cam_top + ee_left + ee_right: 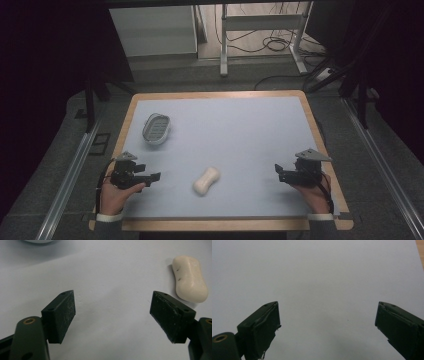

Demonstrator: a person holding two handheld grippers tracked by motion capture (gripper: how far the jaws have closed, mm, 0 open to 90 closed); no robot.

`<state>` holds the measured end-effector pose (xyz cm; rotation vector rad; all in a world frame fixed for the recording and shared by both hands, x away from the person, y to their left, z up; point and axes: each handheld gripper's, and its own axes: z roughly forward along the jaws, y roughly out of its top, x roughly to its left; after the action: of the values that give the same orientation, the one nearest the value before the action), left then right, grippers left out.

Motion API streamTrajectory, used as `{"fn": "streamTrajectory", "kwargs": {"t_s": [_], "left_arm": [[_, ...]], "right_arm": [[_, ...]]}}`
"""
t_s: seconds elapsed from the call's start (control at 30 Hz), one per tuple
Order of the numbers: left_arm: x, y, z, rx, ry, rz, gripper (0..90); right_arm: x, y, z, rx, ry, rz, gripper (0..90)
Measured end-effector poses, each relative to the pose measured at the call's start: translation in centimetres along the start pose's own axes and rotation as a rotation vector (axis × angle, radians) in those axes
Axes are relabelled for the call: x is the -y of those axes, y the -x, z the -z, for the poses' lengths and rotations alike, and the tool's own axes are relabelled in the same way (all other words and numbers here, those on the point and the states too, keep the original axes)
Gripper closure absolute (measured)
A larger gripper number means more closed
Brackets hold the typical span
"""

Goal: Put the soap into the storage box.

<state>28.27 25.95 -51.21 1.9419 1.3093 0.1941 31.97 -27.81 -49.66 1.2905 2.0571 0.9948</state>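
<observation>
blue-grey mat, wood-edged table, dark room

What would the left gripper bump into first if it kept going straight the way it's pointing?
Probably the soap bar. The left gripper points across the table toward it with jaws open. In the left gripper view the soap sits off toward one jaw, so it might only graze it.

Left gripper with black jaws spread wide over a pale grey table surface, cream bar of soap lying beyond the right-hand jaw, nothing held
</observation>
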Motion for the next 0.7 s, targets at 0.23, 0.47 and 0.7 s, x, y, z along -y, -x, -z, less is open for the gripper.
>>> {"fn": "streamTrajectory", "kwargs": {"t_s": [0.23, 0.47, 0.7], "left_arm": [[-0.2, 0.0, -0.2, -0.009, 0.002, 0.003, 20.9], [-0.4, 0.6, 0.4, 0.005, 0.018, -0.006, 21.7], [-0.5, 1.0, 1.5, -0.001, 0.043, -0.006, 22.1]], "right_arm": [[0.3, 0.7, 0.3, -0.001, 0.004, -0.042, 7.4], [0.3, 0.5, 0.6, -0.002, 0.013, -0.046, 7.9], [0.5, 0.5, 0.3, 0.004, -0.02, -0.028, 7.9]]}}
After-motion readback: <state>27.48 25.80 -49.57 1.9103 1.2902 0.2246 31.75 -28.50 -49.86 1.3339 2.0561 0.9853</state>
